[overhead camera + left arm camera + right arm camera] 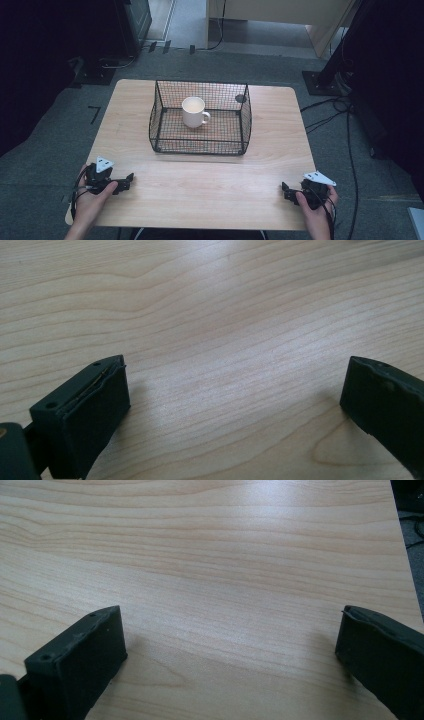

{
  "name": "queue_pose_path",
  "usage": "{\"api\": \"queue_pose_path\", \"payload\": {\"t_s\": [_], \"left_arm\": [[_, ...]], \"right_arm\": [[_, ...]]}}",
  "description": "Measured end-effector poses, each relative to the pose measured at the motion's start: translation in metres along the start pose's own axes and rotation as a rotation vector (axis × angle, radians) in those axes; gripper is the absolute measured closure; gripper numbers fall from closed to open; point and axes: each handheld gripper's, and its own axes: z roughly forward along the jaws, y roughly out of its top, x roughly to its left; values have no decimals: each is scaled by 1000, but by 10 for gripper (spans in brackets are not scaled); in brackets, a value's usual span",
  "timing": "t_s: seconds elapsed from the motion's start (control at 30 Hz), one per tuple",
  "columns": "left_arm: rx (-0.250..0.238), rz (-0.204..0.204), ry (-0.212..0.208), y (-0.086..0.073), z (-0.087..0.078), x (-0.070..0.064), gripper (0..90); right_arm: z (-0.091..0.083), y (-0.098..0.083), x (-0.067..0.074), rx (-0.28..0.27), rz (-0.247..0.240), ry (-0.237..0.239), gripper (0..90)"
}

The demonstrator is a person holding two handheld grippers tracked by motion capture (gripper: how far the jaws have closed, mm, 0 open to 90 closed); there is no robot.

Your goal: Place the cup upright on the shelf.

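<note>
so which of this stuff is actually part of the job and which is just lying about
Part of the job:
white mug
wire basket around it
left gripper, open
right gripper, open

Just lying about:
cables on the floor
cabinet behind the table

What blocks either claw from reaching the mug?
The mug stands inside a wire basket, whose mesh walls face the left claw and right claw. The top looks open, so access is from above.

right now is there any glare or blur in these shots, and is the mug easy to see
High view: soft, edges dark, the white mug clear inside the wire basket. Left gripper view: pale glare on the table, open left gripper sharp. Right gripper view: similar sheen, open right gripper in focus.
</note>
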Motion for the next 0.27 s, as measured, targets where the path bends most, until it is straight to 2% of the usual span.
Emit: {"api": "queue_pose_path", "payload": {"t_s": [0.1,0.27], "left_arm": [[0,0,0,0,0,0,0],[0,-27,25,1,1,-4,0]], "right_arm": [[0,0,0,0,1,0,0],[0,0,0,0,1,0,0]]}}
